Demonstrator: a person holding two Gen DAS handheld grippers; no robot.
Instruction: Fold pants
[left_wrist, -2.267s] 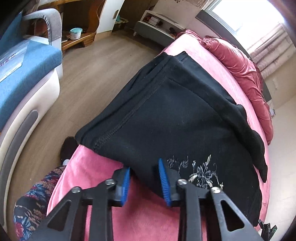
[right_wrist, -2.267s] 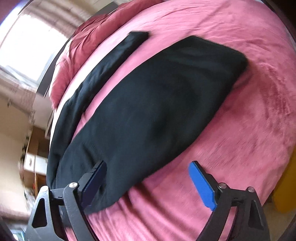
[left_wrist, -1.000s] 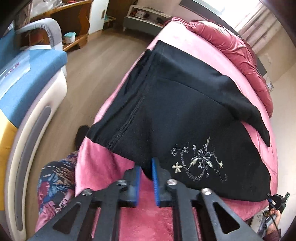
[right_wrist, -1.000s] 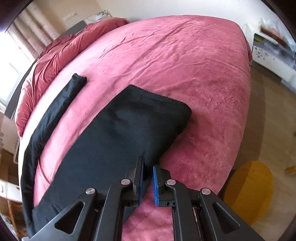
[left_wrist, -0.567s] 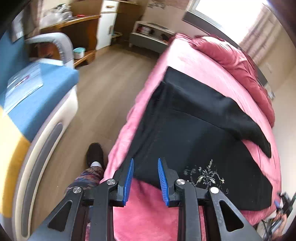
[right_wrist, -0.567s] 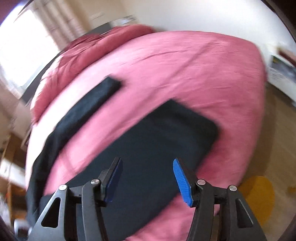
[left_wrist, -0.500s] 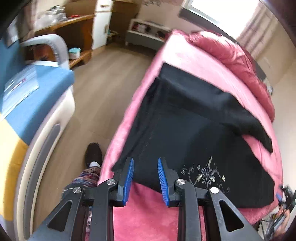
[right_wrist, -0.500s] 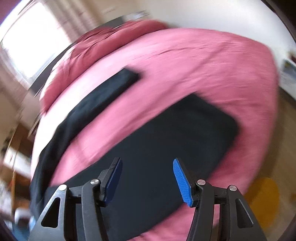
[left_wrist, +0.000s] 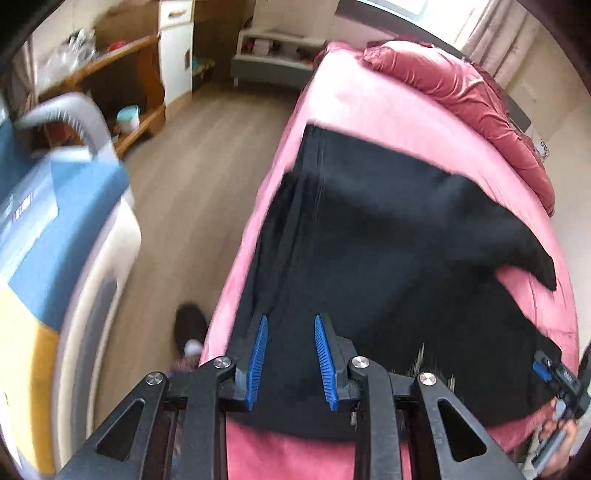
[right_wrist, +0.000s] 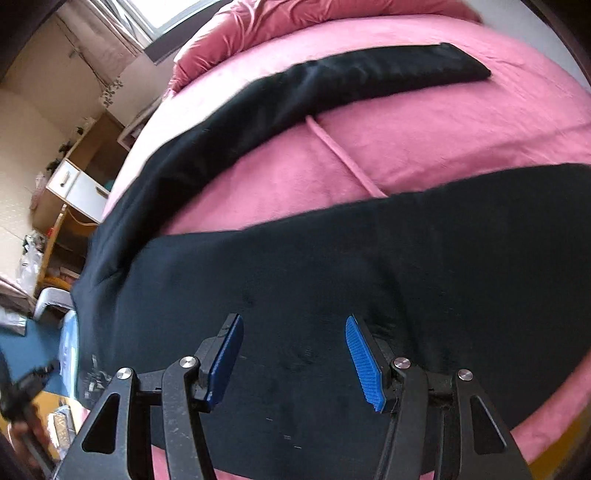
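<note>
pants (left_wrist: 388, 258): lying spread on the bed (left_wrist: 354, 107), hugging its near edge, one leg angling off toward the pillows
long axis: running along that edge
left gripper (left_wrist: 290, 360): hovering released over the waist corner
right gripper (right_wrist: 293, 363): gaping empty over the near leg

Daylight is coming through a curtained window (right_wrist: 147, 22) behind the pink bed (left_wrist: 369, 107). Wood-look flooring (left_wrist: 192, 184) is running alongside it, with a blue sofa (left_wrist: 55, 206), wooden shelving (left_wrist: 122, 74) and a low grey shelf unit (left_wrist: 273, 59) standing around.
</note>
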